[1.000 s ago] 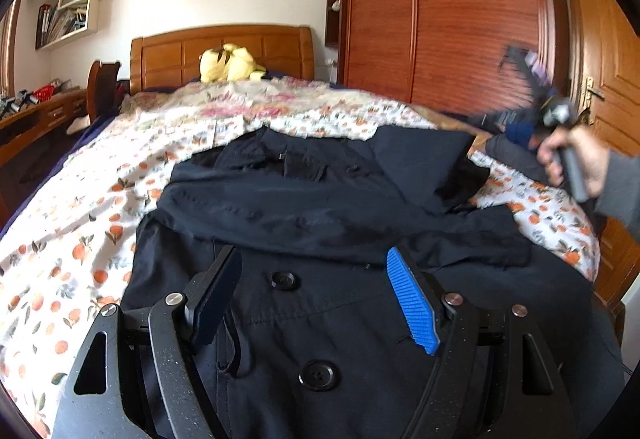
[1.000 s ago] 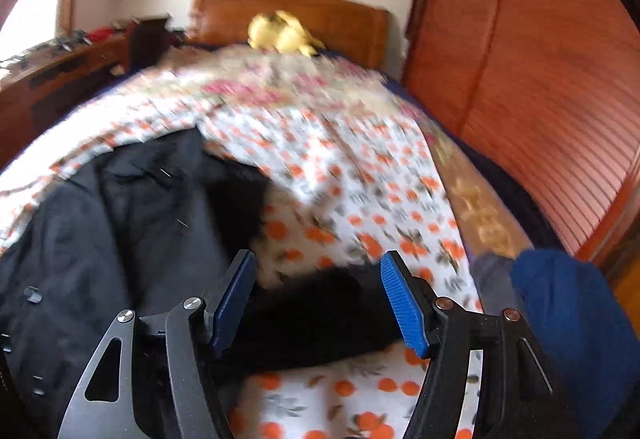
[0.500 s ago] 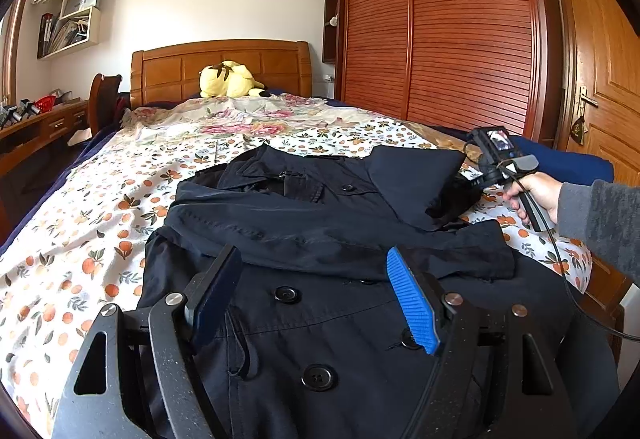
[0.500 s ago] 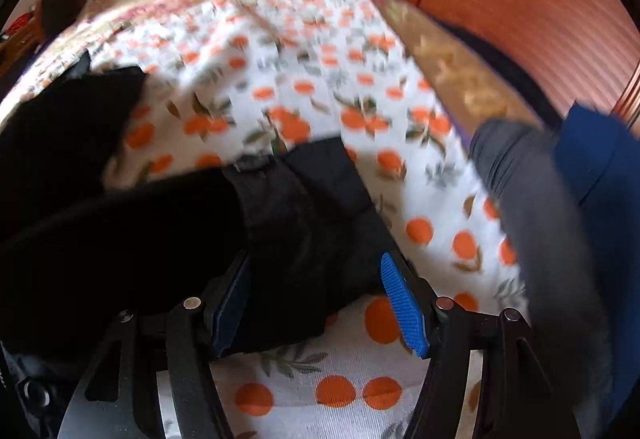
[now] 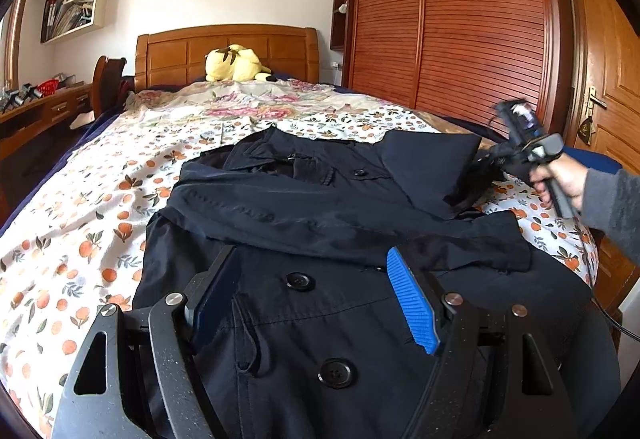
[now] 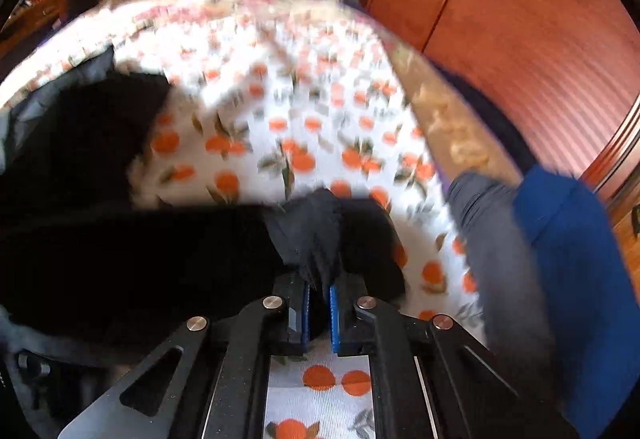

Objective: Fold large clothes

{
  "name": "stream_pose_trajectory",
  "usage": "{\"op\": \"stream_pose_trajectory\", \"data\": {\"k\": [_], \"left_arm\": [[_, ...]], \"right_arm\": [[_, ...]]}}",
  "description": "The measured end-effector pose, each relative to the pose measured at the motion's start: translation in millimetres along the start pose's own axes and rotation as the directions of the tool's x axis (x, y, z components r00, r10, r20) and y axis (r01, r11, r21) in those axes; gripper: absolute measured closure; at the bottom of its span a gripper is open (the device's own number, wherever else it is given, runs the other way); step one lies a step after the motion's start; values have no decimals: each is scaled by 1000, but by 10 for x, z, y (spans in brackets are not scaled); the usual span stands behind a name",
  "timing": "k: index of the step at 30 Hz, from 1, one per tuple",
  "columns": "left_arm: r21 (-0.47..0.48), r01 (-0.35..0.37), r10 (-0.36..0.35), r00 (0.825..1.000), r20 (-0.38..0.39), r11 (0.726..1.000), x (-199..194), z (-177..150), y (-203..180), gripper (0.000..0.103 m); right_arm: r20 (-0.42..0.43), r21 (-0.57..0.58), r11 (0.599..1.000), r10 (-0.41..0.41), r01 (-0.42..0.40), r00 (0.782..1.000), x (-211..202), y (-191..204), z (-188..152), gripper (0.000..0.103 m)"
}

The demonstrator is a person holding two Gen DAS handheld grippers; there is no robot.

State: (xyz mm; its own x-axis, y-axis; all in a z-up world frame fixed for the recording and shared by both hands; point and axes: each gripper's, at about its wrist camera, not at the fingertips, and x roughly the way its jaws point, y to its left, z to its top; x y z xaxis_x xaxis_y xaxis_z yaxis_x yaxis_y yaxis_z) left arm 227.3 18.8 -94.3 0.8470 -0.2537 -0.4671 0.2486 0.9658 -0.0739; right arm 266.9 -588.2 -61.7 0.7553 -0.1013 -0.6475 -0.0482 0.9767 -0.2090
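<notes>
A large dark navy coat (image 5: 320, 207) with big buttons lies spread on the bed, one sleeve folded across its chest. My left gripper (image 5: 312, 279) hovers open over the coat's lower front, nothing between its blue pads. At the right edge of the left wrist view a hand holds my right gripper (image 5: 490, 161) at the end of the coat's other sleeve. In the right wrist view that gripper (image 6: 319, 289) is shut on a bunch of the dark sleeve fabric (image 6: 316, 235), pinched between the blue pads.
The bed has an orange-print sheet (image 5: 100, 199) and a wooden headboard (image 5: 224, 51) with a yellow plush toy (image 5: 234, 63). A slatted wooden wardrobe (image 5: 460, 23) stands along the right side. A desk (image 5: 36, 111) and a chair (image 5: 106, 79) stand at the left. A blue cloth (image 6: 576, 271) lies at the bed's right edge.
My right gripper moved onto the sleeve end and closed on the dark fabric; earlier its jaws stood wide apart. The left gripper stayed still and open.
</notes>
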Motion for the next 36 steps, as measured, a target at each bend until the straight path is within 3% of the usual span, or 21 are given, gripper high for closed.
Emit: {"op": "stream_pose_trajectory", "data": {"k": [7,14,21,27,32,34,36], "left_arm": [[-20,-13,13,1000,5,1000,-45,-11,111,27],[-31,-31,32,999,15,999,-130,-17,204,27],[-35,-58,59,998,24,998,-241,-64,317,27],[-55,-77,79,996,28,995,-302,-98,444,27],[-71,-84,87,995,39,994,-337,-90,514,27],[-75,-87,90,995,41,993,-338,-84,521,27],[-77,-89,93,995,42,993,-342,-81,537,27]], "right_arm": [[176,-72,996,64,-52,982,-945,276,167,97],[299,-218,962,226,-164,927,-1778,893,247,97],[294,-332,898,389,-288,873,-2201,1552,-24,97],[250,-394,831,508,-392,824,-2488,1883,-283,97],[226,-412,796,560,-443,797,-2682,1941,-364,78],[220,-419,797,554,-435,803,-2672,1917,-323,63],[205,-428,779,578,-458,790,-2728,1918,-352,59]]}}
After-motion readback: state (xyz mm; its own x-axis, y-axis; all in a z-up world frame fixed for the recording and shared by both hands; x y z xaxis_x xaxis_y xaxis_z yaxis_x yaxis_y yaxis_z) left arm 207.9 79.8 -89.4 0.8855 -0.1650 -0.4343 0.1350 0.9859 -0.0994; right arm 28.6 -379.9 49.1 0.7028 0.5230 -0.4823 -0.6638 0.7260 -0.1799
